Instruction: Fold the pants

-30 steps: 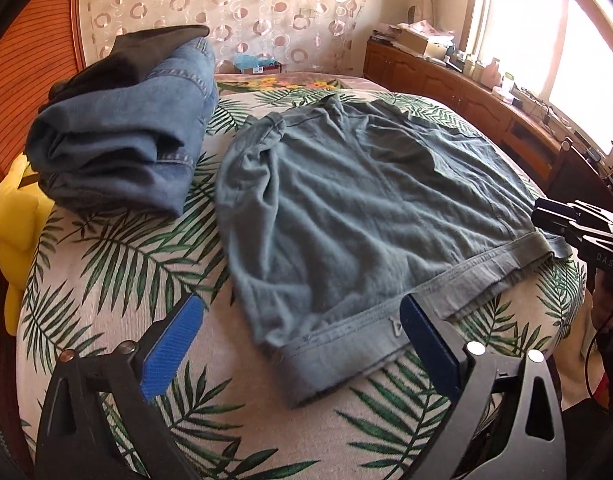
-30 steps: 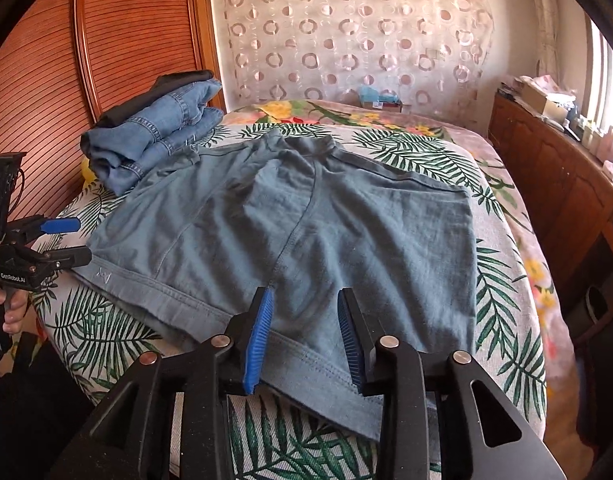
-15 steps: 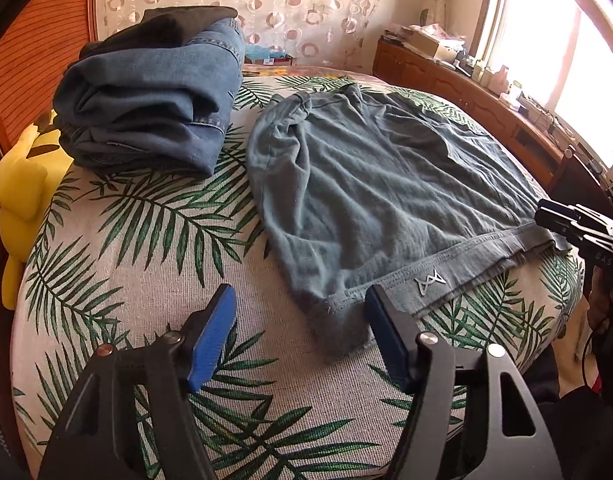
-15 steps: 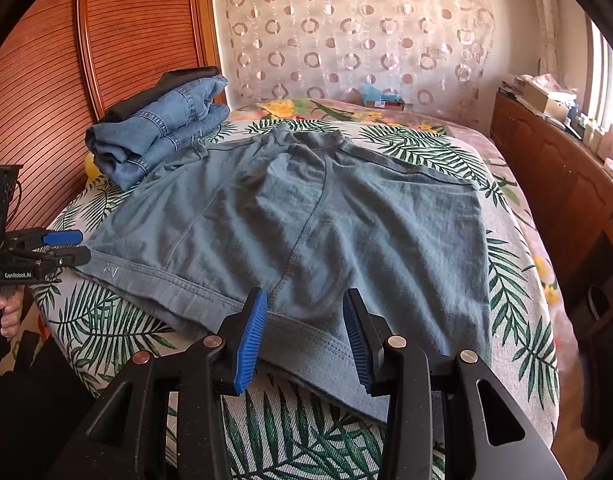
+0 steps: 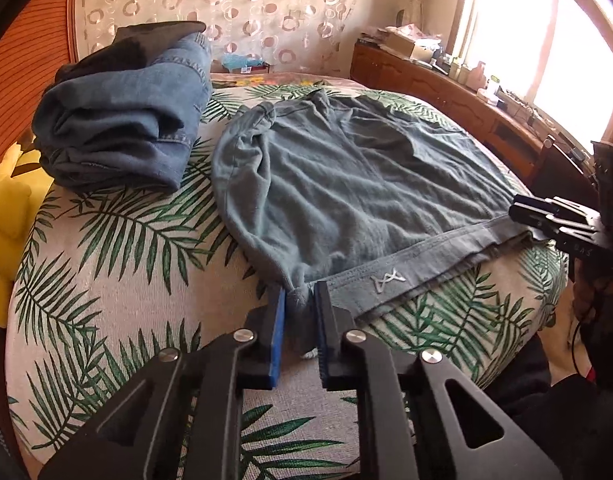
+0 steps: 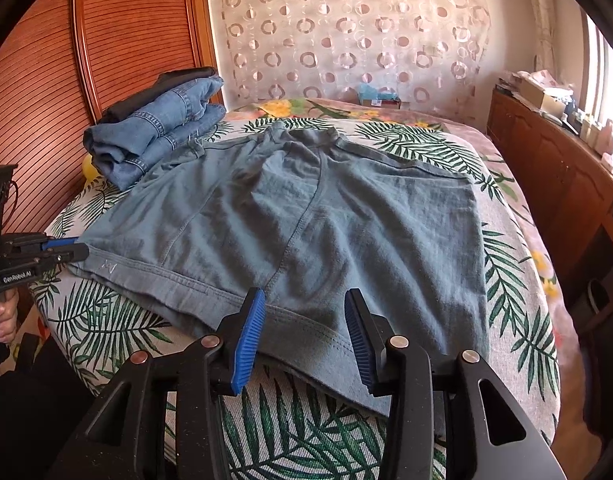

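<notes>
Grey-blue shorts point(image 5: 366, 184) lie spread flat on a bed with a palm-leaf cover point(image 5: 118, 280). My left gripper point(image 5: 300, 300) is shut on the near left corner of their hem, and a bunch of cloth is pinched between the blue pads. From the right wrist view the same gripper point(image 6: 66, 250) shows at the left edge of the shorts point(image 6: 306, 220). My right gripper point(image 6: 304, 312) stands over the hem at the near edge. Its jaws are opening, with the hem lying between the pads and not pressed. The left wrist view shows the right gripper point(image 5: 522, 208) at the hem's far end.
A stack of folded jeans point(image 5: 126, 120) sits at the bed's far left, also seen as the jeans point(image 6: 158, 128) in the right wrist view. A yellow plush toy point(image 5: 6, 208) lies beside the bed's left edge. A wooden cabinet point(image 6: 546, 160) runs along the right, and a slatted wooden panel point(image 6: 46, 100) stands on the left.
My left gripper went from wide open to shut on the hem corner, bunching the cloth there. The right gripper's jaws widened a little over the hem.
</notes>
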`<action>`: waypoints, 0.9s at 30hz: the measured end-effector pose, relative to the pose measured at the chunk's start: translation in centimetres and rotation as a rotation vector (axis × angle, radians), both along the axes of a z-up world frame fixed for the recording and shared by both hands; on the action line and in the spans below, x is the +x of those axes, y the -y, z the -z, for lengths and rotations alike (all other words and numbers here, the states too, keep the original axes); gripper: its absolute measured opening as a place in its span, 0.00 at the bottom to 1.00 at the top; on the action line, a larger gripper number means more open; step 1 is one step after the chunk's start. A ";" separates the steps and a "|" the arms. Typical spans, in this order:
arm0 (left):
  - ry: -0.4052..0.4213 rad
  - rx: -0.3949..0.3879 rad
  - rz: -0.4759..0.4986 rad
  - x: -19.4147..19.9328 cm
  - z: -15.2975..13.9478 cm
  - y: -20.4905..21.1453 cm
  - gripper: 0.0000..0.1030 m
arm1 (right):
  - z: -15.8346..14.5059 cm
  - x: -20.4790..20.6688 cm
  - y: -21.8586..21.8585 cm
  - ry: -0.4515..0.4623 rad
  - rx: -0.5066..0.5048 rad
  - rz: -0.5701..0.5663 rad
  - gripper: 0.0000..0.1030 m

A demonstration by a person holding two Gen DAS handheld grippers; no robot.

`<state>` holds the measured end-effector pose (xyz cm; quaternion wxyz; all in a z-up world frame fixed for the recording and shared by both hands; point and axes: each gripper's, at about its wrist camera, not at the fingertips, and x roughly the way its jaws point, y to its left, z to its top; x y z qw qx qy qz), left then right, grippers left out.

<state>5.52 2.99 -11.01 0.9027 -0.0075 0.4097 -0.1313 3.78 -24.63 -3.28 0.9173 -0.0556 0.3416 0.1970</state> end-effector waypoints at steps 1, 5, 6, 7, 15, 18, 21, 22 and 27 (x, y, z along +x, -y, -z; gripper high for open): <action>0.005 0.002 0.006 0.1 -0.3 0.2 0.10 | 0.1 0.0 0.0 -0.002 0.000 0.003 0.45; 0.033 0.010 0.049 0.5 -1.6 1.6 0.08 | 0.2 0.0 0.5 -0.004 0.006 0.010 0.47; 0.040 0.013 0.058 0.6 -1.9 2.0 0.08 | 0.1 -0.1 0.6 -0.003 0.008 0.013 0.47; 0.048 0.015 0.071 0.8 -2.3 2.5 0.08 | 0.0 -0.1 0.6 -0.001 0.011 0.016 0.47; 0.117 0.030 0.200 2.9 -6.0 7.7 0.08 | -0.6 -1.0 2.4 0.025 0.020 0.048 0.48; 0.128 0.026 0.253 3.9 -7.0 10.1 0.08 | -0.8 -1.3 3.1 0.033 0.026 0.067 0.48; 0.126 0.027 0.304 5.0 -7.3 12.6 0.08 | -1.0 -1.8 3.8 0.042 0.024 0.083 0.48; 0.120 0.026 0.325 5.4 -7.2 13.6 0.08 | -1.0 -1.9 4.0 0.043 0.025 0.088 0.48; 0.104 0.026 0.375 6.2 -7.4 16.4 0.08 | -1.0 -2.5 5.2 0.041 0.029 0.107 0.48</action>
